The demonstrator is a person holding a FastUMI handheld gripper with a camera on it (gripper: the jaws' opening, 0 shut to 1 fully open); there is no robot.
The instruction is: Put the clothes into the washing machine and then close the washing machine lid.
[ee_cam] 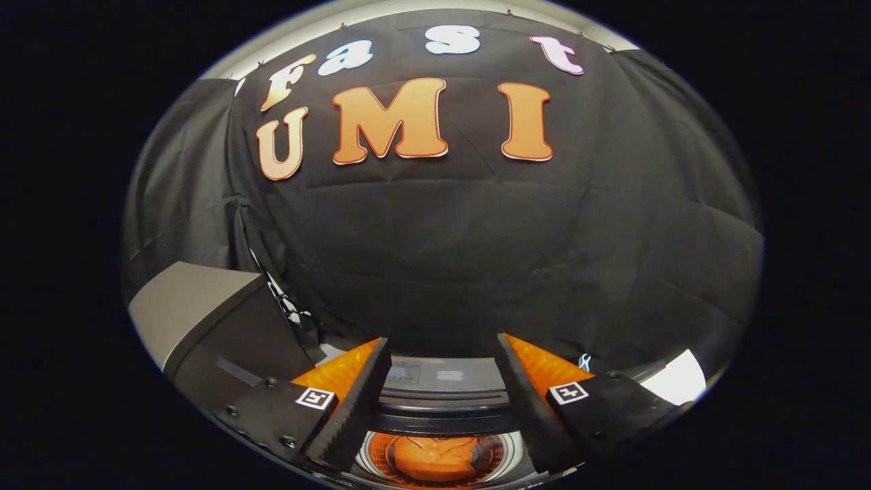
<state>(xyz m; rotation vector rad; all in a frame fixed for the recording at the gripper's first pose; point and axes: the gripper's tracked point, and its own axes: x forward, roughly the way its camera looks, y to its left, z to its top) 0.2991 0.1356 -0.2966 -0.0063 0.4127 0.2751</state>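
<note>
One orange garment [435, 457] already sits in the drum at 6 o'clock; gripper [442, 381] wide open, holding nothing. Lid [204, 313], at 9 o'clock, looks stiff, so I'd push its top edge.

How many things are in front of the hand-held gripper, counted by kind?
Washing machine: 1, drum open below.
Orange clothing: 1 bundle, inside the drum, between the fingers.
Raised lid: 1, beside the machine.
Hand-held gripper: 1, fingers apart, holding nothing.
Total: 4
</note>
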